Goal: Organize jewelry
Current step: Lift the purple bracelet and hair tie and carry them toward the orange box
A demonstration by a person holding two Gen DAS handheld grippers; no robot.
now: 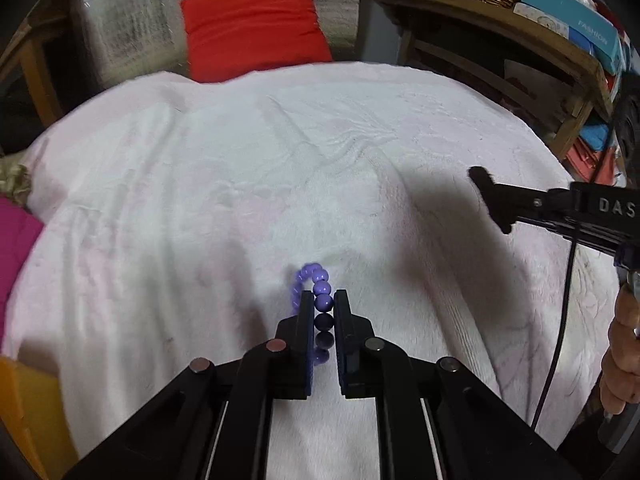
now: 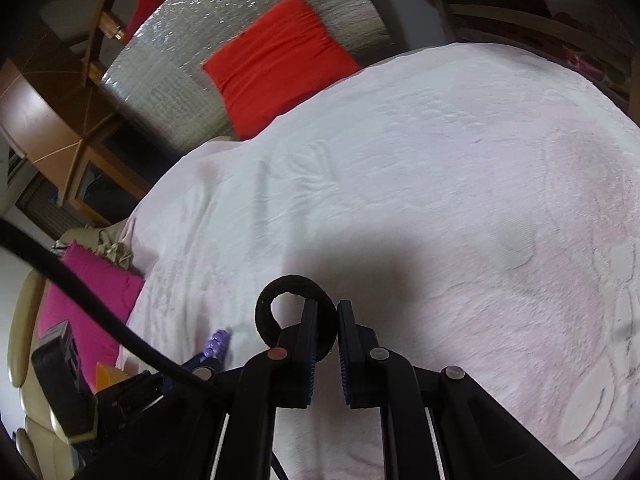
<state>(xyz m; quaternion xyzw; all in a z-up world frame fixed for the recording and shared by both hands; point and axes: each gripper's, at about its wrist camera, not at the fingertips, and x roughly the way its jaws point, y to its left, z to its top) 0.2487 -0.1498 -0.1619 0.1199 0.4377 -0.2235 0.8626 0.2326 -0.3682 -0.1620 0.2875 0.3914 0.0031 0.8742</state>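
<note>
My left gripper [image 1: 323, 300] is shut on a purple bead bracelet [image 1: 320, 286], its loop sticking out ahead of the fingertips above the white blanket [image 1: 240, 184]. The bracelet also shows in the right wrist view [image 2: 216, 346], low at the left. My right gripper [image 2: 327, 310] is shut on a black hair tie [image 2: 276, 292], a fuzzy ring that curls up and to the left of the fingertips. The right gripper also shows from the side in the left wrist view [image 1: 486, 194], held over the blanket's right part.
A red cushion [image 1: 254, 26] leans on a silver foil panel [image 1: 120, 20] at the far edge. A pink cushion [image 2: 88, 308] and a yellow object [image 1: 24, 404] lie at the left. Wooden shelves [image 1: 520, 40] with a basket and boxes stand at the right.
</note>
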